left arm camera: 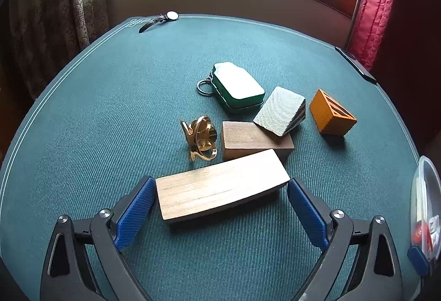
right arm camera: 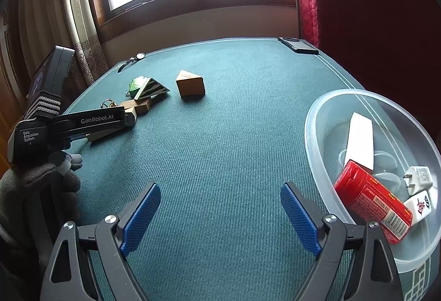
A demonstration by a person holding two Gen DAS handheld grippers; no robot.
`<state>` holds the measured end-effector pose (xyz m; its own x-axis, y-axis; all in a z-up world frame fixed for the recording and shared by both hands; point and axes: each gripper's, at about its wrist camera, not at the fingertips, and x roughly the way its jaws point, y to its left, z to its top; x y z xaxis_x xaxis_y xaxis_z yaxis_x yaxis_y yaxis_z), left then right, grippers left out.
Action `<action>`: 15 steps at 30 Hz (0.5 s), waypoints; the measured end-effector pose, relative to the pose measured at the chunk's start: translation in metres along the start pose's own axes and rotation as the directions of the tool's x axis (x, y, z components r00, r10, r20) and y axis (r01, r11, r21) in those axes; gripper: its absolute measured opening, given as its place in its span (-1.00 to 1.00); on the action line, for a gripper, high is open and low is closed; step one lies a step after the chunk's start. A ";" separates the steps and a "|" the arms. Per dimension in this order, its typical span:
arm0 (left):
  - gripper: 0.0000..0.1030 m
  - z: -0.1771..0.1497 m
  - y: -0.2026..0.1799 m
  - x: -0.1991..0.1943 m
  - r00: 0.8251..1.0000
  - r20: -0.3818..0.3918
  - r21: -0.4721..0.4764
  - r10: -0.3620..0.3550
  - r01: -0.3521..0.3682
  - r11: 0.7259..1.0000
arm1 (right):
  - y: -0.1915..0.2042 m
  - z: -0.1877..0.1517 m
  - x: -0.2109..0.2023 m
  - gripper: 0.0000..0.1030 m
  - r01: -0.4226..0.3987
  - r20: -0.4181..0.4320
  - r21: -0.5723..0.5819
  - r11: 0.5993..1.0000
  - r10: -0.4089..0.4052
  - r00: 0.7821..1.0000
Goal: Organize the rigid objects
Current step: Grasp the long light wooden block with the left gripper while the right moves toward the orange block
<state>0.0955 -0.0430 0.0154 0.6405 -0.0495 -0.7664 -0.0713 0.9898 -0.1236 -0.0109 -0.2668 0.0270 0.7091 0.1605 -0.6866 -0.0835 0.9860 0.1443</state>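
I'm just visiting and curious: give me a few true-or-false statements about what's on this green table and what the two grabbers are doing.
1. The left gripper has its jaws open on either side of a pale wooden block. True.
2. The right gripper holds the red bottle. False: it is open with nothing between its fingers; the bottle lies in the clear plastic bowl.
3. The orange block stands apart from the other blocks. True.
4. A wristwatch lies in the bowl. False: it lies near the table's far edge.

open cloth [right arm camera: 220,135] between blocks [right arm camera: 190,84] and bowl [right arm camera: 317,119].
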 end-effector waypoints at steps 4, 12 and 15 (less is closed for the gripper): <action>0.87 0.002 0.004 -0.001 1.000 0.005 -0.050 -0.016 0.017 0.999 | 0.000 -0.001 0.000 0.81 -0.003 -0.001 0.003 1.000 0.003 1.000; 0.87 0.004 -0.003 0.004 1.000 0.025 -0.034 0.018 -0.017 0.999 | 0.000 -0.001 0.000 0.82 -0.003 0.000 0.004 1.000 0.003 1.000; 0.86 0.002 -0.004 0.003 0.999 0.035 -0.014 0.013 -0.013 1.000 | 0.000 0.000 0.000 0.82 -0.001 0.000 0.002 1.000 0.001 1.000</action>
<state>0.0995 -0.0466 0.0144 0.6657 -0.0316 -0.7456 -0.0904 0.9883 -0.1227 -0.0114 -0.2669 0.0269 0.7090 0.1613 -0.6865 -0.0823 0.9858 0.1465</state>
